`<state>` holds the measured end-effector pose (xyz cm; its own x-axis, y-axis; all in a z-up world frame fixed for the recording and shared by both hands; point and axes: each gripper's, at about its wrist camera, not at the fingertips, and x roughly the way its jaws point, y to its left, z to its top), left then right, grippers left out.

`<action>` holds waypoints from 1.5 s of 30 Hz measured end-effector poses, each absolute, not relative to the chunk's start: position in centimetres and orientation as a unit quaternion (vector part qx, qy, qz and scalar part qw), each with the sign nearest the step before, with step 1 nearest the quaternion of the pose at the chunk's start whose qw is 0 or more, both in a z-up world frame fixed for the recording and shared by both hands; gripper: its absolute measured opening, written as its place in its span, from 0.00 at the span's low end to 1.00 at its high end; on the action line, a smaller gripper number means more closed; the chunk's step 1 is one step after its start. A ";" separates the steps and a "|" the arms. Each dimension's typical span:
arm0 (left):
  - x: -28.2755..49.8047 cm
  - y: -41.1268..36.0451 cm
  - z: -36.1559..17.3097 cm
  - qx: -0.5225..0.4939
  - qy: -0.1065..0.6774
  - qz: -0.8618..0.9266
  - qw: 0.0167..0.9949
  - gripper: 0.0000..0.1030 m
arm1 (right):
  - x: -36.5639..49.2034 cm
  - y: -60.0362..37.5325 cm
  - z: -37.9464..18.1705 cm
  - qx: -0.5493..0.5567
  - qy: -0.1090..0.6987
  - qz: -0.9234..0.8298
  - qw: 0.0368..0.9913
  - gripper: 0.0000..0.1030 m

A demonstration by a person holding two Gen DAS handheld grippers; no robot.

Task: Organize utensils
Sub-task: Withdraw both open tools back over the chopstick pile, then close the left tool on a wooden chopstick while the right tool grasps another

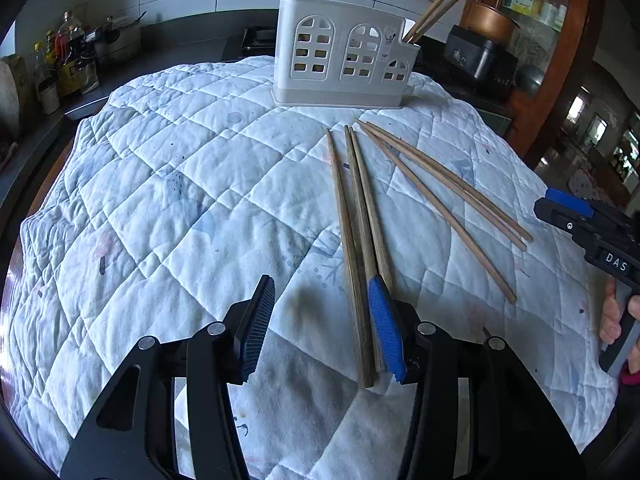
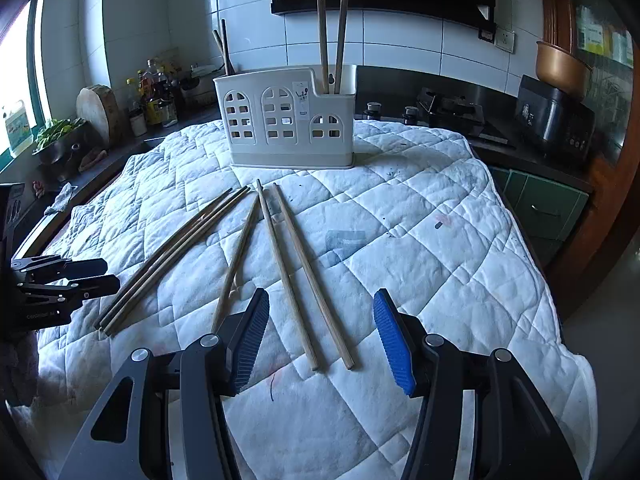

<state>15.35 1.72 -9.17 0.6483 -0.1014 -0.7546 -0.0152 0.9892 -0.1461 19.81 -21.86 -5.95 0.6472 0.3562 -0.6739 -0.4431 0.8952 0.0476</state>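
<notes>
— Where do the chopsticks lie?

— Six on the white quilt (image 2: 420,208): three dark chopsticks (image 1: 360,240) near its middle, three lighter chopsticks (image 1: 444,192) fanned beside them. The utensil holder (image 2: 286,120) stands at the far edge with more upright inside.

— And the grippers?

— Left gripper (image 1: 320,328) is half open, gripping nothing, one pad beside the dark trio. Right gripper (image 2: 322,344) — half open, empty — straddles two lighter sticks' ends.
</notes>
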 end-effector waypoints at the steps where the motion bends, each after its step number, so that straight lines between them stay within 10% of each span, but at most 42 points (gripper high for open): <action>1: 15.5 1.6 -9.2 -0.067 0.419 -0.023 0.905 0.47 | 19.8 -21.9 -6.0 -0.060 0.358 0.221 0.905 0.51; 36: 15.4 1.2 -9.2 -0.061 0.411 -0.007 0.910 0.34 | 20.8 -21.9 -7.6 -0.061 0.384 0.221 0.894 0.39; 40: 15.9 0.7 -9.8 -0.059 0.420 -0.013 0.905 0.15 | 21.2 -21.9 -7.9 -0.061 0.391 0.219 0.892 0.34; 45: 16.2 0.5 -10.2 -0.052 0.424 -0.009 0.904 0.14 | 21.9 -21.7 -8.4 -0.071 0.399 0.219 0.887 0.26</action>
